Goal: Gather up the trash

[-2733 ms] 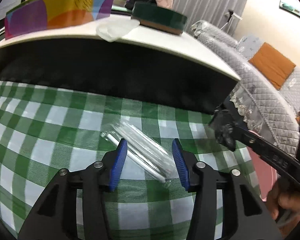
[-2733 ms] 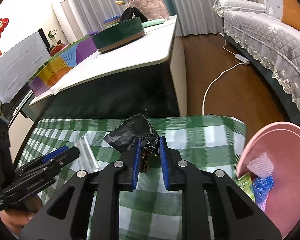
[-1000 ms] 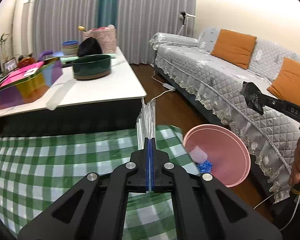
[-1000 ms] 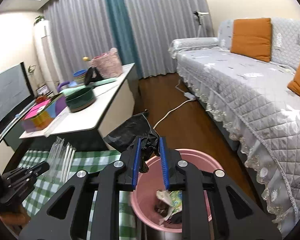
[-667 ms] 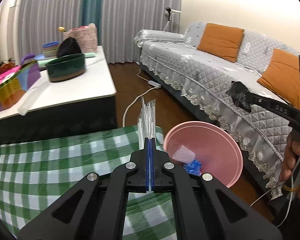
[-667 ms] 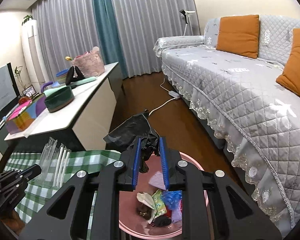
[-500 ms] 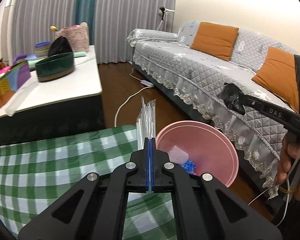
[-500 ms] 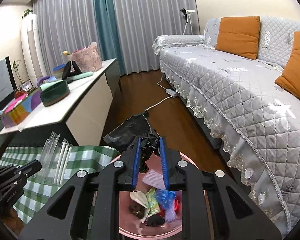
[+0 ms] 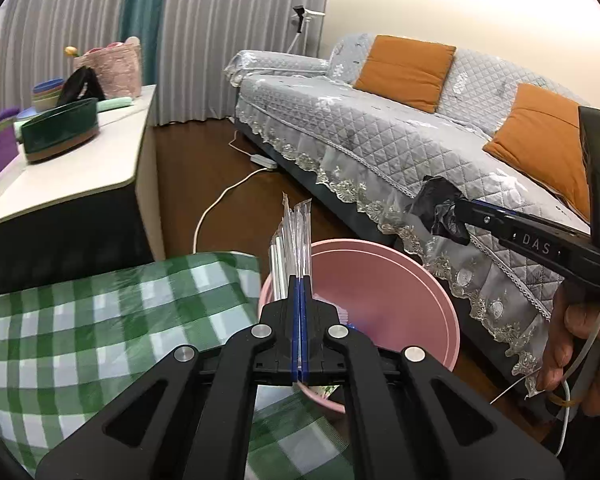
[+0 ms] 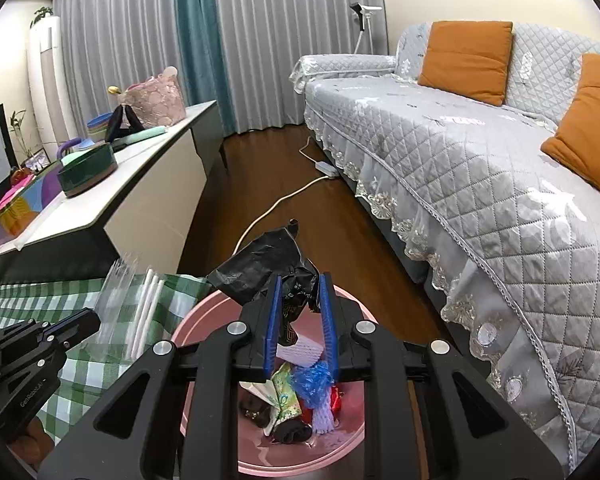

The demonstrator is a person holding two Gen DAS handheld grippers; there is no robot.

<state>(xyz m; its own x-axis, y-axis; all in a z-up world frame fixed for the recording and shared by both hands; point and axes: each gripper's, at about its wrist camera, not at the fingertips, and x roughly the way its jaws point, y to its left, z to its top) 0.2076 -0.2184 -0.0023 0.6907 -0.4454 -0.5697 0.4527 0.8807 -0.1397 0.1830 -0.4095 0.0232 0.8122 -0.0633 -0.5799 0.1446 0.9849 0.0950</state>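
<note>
Even daylight, sharp, fisheye-warped edges

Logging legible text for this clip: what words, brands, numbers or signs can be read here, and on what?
"DAS": white letters on the right gripper's black finger, left wrist view.
White lettering on the side of the left gripper, right wrist view: begins like "Gen", the rest too small to read.
Gold pattern on the black wrapper: not legible.
Wrappers in the pink bin: no readable print.
</note>
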